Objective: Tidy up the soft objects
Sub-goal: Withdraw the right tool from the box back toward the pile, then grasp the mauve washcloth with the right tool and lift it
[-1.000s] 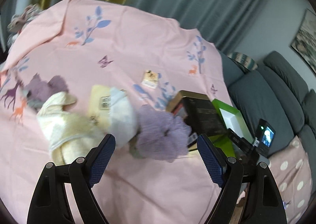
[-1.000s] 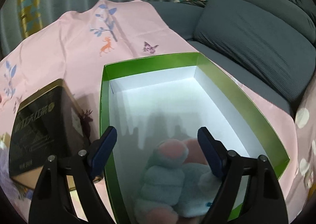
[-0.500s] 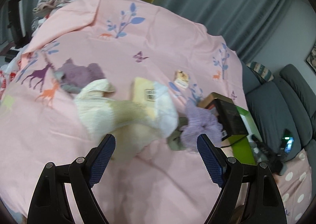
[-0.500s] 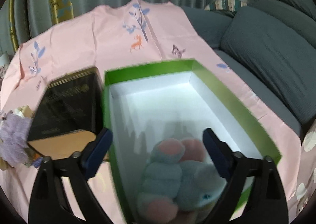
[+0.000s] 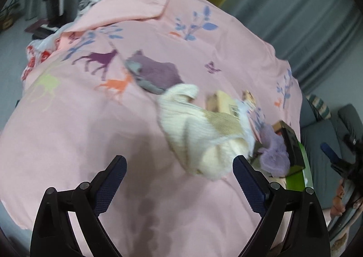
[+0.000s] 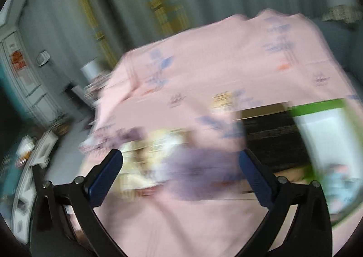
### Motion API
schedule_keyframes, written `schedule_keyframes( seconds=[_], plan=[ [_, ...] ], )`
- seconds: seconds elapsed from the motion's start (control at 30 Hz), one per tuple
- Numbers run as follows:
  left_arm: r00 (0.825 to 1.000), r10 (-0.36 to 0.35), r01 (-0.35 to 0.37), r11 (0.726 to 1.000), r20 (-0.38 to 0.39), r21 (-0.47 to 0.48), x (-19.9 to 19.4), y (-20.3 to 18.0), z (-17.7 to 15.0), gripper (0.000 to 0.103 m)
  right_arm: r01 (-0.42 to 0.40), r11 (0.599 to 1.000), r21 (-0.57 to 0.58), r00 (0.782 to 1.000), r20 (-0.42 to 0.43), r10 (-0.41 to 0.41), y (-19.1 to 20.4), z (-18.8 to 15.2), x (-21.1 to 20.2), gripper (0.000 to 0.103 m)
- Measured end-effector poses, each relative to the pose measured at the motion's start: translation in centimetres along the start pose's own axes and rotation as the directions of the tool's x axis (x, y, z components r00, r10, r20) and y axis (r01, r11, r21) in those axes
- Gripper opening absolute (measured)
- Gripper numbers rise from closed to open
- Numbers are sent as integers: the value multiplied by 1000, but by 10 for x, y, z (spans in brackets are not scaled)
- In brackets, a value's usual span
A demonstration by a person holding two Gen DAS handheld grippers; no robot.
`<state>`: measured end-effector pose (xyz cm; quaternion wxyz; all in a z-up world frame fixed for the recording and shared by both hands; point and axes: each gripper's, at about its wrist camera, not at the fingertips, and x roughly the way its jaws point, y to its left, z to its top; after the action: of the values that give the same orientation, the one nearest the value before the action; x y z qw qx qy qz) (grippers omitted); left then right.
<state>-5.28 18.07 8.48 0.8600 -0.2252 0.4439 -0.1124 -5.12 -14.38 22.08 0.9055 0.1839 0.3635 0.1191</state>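
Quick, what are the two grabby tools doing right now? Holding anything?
Left tool: open, holding nothing, above the pink sheet.
Right tool: open, holding nothing; its view is blurry.

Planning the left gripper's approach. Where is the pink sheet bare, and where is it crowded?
Bare: the pink sheet between the left gripper and the purple sock, left of the cream sock. Crowded: right of the cream sock, where the lilac fluffy item, black box and green box bunch.
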Motion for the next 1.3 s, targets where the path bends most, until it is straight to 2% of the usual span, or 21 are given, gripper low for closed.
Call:
schedule_keyframes(
  seconds=[0.13,0.27,0.4,0.47,0.57,0.63,0.67,0.7,0.73,0.77,0.8,0.83,0.9,1.0,1.17,1.23,1.3],
  plan=[
    [998,43,-42,999,40,-30,-6,23,7,95,-37,998,-44,991,-130,31,63,22,75,102],
    [997,70,-67,996,41,-66,-5,44,10,95,-66,995,-75,963,-266,44,118,35,174,100],
    [997,69,-66,993,25,-98,0,59,15,95,-1,988,-153,934,-353,-54,156,38,259,95],
    [998,62,-59,993,21,-105,0,63,17,95,56,981,-184,910,-396,-126,165,33,300,95],
    [998,61,-58,992,23,-111,-2,68,19,95,87,980,-178,881,-446,-159,163,29,337,92],
    [998,60,-57,992,23,-113,-2,69,20,95,109,982,-151,864,-473,-169,155,25,357,85],
    [998,60,-57,992,24,-114,-2,70,21,95,111,983,-146,860,-481,-169,149,26,361,76],
    [998,59,-55,992,26,-116,-3,71,22,95,112,984,-138,856,-489,-166,145,24,363,66],
    [998,57,-53,991,30,-120,-3,72,22,95,115,983,-143,863,-476,-170,143,22,361,63],
    [998,57,-53,991,32,-122,-5,71,21,95,109,983,-149,875,-455,-166,143,24,356,46],
    [998,57,-52,991,36,-124,-6,71,21,95,85,987,-137,885,-444,-138,143,27,351,17],
    [998,57,-52,991,38,-126,-7,71,22,95,75,992,-105,892,-437,-114,141,31,343,15],
    [997,61,-55,990,45,-128,-10,69,21,95,45,997,-61,920,-385,-65,138,41,320,15],
    [997,56,-49,991,59,-122,-14,62,19,95,-58,997,-58,951,-307,38,144,61,261,15],
    [997,38,-32,996,70,-81,-21,38,12,95,-157,984,-84,965,-225,134,136,64,154,15],
    [997,31,-28,998,68,-51,-22,25,8,95,-165,981,-103,968,-208,141,124,46,118,16],
    [998,27,-26,1000,60,-15,-21,11,3,95,-149,983,-104,966,-229,122,101,21,87,18]
  ],
)
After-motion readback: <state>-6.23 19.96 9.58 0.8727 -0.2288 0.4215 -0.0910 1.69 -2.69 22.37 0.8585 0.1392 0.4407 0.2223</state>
